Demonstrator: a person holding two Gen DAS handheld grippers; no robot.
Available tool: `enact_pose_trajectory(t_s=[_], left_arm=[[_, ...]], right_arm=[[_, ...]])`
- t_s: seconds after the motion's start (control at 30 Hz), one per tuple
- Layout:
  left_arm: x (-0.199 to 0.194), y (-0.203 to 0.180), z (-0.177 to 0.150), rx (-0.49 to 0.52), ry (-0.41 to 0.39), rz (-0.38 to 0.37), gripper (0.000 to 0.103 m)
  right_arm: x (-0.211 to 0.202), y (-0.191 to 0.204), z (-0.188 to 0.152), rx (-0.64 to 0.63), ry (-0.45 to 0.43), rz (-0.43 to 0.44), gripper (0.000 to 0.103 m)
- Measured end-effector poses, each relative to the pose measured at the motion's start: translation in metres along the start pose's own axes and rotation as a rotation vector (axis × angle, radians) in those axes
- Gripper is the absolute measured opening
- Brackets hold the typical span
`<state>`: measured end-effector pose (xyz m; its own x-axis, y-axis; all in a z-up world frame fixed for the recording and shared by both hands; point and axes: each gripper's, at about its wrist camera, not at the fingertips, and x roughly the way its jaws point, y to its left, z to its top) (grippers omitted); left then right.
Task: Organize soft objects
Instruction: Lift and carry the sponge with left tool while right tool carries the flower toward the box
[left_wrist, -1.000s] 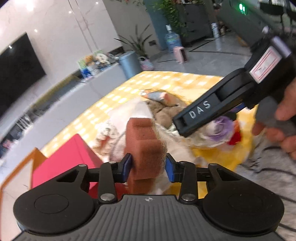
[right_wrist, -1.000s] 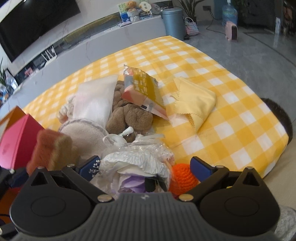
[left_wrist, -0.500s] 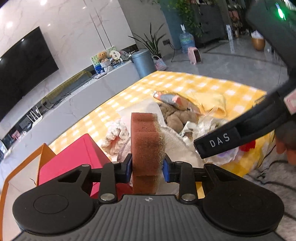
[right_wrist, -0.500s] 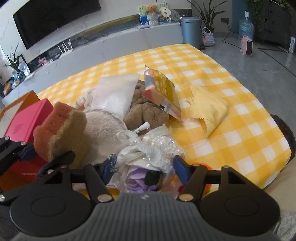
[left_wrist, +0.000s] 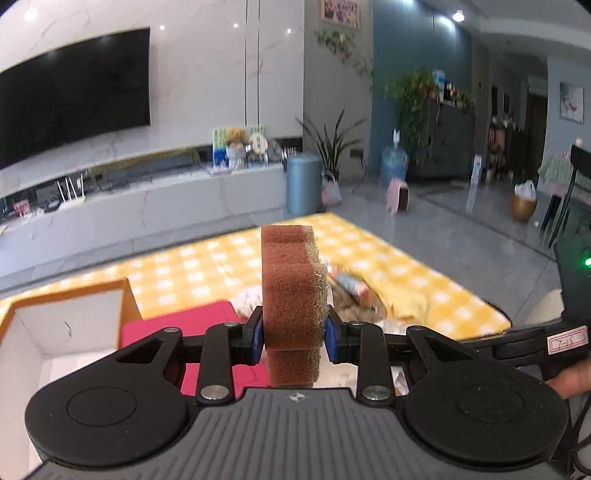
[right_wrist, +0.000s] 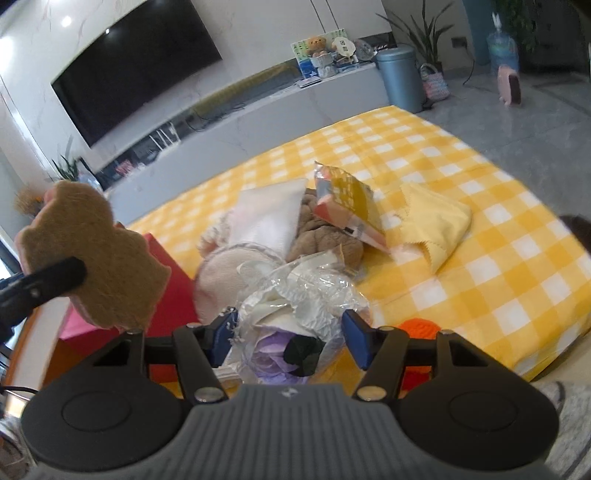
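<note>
The worktop under its yellow-and-white checked cloth (right_wrist: 461, 177) fills the view, with a heap of soft things in the middle. At its left edge sits a red box (right_wrist: 173, 295) beside an open orange-rimmed carton (left_wrist: 66, 325). In the heap: a brown plush toy (right_wrist: 325, 240), a folded yellow cloth (right_wrist: 439, 225), a white pouch (right_wrist: 273, 214) and a crinkly snack packet (right_wrist: 347, 203). The left hand-held gripper (left_wrist: 294, 336) holds a brown scalloped sponge (left_wrist: 291, 288) upright, clamped between its blue pads, up above the box. The right hand-held gripper (right_wrist: 291, 338) has its pads on either side of a clear plastic-wrapped bundle with a purple flower (right_wrist: 295, 314), half-wide and pressing its crumpled wrap.
</note>
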<state>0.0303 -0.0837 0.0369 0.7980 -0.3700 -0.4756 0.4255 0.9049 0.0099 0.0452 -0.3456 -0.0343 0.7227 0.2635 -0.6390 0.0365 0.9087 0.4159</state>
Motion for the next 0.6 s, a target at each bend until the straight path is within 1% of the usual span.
enact_pose_trajectory(t_s=[0.13, 0.2, 0.27, 0.3, 0.33, 0.47, 0.53, 0.6], left_arm=[[-0.012, 0.012, 0.003, -0.063, -0.017, -0.024, 0.035], [-0.016, 0.021, 0.006, -0.097, -0.028, -0.042, 0.035], [-0.019, 0.031, 0.009, -0.139, -0.018, -0.054, 0.035], [-0.02, 0.034, 0.009, -0.152, -0.012, -0.045, 0.035], [-0.022, 0.037, 0.008, -0.156, -0.014, -0.039, 0.035], [-0.032, 0.049, 0.008, -0.191, -0.024, -0.062, 0.035], [-0.038, 0.057, 0.009, -0.203, -0.03, -0.048, 0.035], [-0.045, 0.066, 0.01, -0.216, -0.036, -0.014, 0.035]], right_arm=[[-0.007, -0.002, 0.001, 0.03, -0.022, 0.052, 0.061], [-0.011, -0.003, 0.001, 0.044, -0.03, 0.093, 0.061], [-0.015, -0.006, 0.0, 0.072, -0.034, 0.14, 0.062], [-0.016, -0.007, 0.0, 0.084, -0.038, 0.156, 0.061], [-0.018, -0.008, 0.0, 0.092, -0.042, 0.16, 0.062], [-0.027, 0.0, -0.001, 0.076, -0.082, 0.144, 0.061], [-0.031, 0.006, -0.001, 0.059, -0.095, 0.147, 0.061], [-0.035, 0.014, 0.0, 0.047, -0.105, 0.149, 0.061]])
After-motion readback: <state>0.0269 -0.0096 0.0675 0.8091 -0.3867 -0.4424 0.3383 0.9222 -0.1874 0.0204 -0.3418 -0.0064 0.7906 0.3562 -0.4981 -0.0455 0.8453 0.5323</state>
